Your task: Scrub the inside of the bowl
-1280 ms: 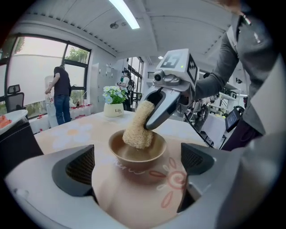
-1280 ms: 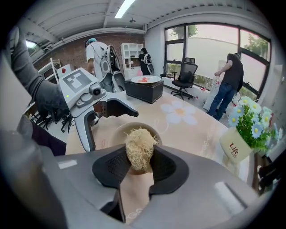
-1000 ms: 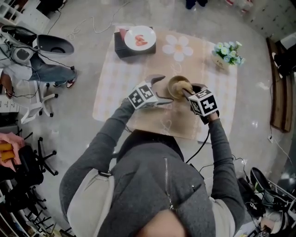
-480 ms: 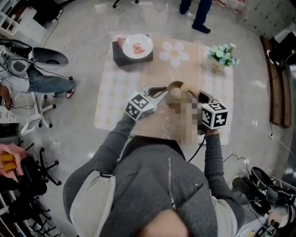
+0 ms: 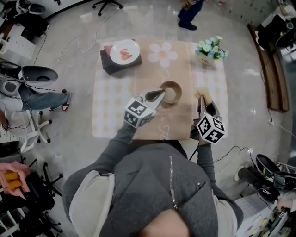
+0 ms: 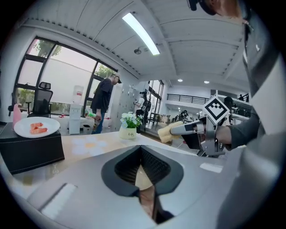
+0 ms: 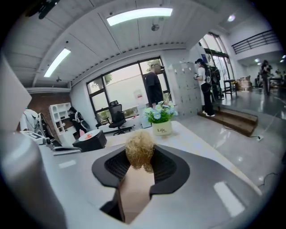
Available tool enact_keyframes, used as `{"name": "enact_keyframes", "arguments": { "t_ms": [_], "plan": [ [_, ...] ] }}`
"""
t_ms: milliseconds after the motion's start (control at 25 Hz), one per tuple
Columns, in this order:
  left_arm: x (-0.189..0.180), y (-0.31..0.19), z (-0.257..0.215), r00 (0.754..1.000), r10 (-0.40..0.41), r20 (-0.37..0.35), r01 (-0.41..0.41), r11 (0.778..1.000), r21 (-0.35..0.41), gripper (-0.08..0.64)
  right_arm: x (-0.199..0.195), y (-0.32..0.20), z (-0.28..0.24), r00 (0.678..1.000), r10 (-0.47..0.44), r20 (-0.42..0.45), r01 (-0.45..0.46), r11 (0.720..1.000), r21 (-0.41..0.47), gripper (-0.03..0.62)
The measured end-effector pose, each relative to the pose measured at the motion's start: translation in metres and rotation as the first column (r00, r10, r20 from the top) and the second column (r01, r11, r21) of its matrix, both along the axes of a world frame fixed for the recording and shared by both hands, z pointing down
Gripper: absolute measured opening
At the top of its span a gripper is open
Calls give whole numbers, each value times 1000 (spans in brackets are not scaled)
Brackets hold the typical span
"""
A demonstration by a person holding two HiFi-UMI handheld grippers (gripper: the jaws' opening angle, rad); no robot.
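A tan bowl (image 5: 171,86) sits mid-table on the beige cloth (image 5: 115,99). My left gripper (image 5: 158,95) reaches its near-left rim; its jaws have just been closing and now stand shut with a thin brown strip, the bowl's wall (image 6: 148,199), pinched between them. My right gripper (image 5: 202,99) hovers to the right of the bowl, apart from it, shut on a fuzzy yellowish scrub pad (image 7: 139,151). In the left gripper view that scrub pad (image 6: 164,132) shows as a yellow lump at the right gripper's tip.
A black box (image 5: 107,63) carrying a white plate (image 5: 124,51) with pink food stands at the table's far left. A flower-shaped mat (image 5: 163,53) and a flower pot (image 5: 209,49) sit at the back. A person's legs (image 5: 187,14) show beyond the table; office chairs (image 5: 34,74) stand left.
The right gripper has drawn the scrub pad out of the bowl and swung off to the right. The left gripper's jaws have closed at the bowl's rim and risen a little.
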State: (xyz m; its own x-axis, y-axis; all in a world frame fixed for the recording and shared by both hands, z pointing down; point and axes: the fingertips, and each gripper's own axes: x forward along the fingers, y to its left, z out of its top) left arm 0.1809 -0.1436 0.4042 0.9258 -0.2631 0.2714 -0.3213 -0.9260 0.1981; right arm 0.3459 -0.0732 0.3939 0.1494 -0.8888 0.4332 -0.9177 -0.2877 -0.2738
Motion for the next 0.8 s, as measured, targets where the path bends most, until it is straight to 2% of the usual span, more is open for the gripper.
{"name": "enact_keyframes", "arguments": {
  "t_ms": [160, 320, 800],
  "plan": [
    [5, 3, 1, 1000, 11, -6, -11, 1000, 2, 9, -6, 13, 14, 999, 47, 0, -47, 999, -8, 125],
    [4, 2, 1, 1000, -13, 4, 13, 1000, 10, 9, -7, 21, 20, 998, 67, 7, -67, 998, -22, 123],
    [-9, 1, 0, 999, -48, 4, 48, 999, 12, 9, 2, 27, 6, 992, 120, -47, -119, 993, 12, 121]
  ]
}}
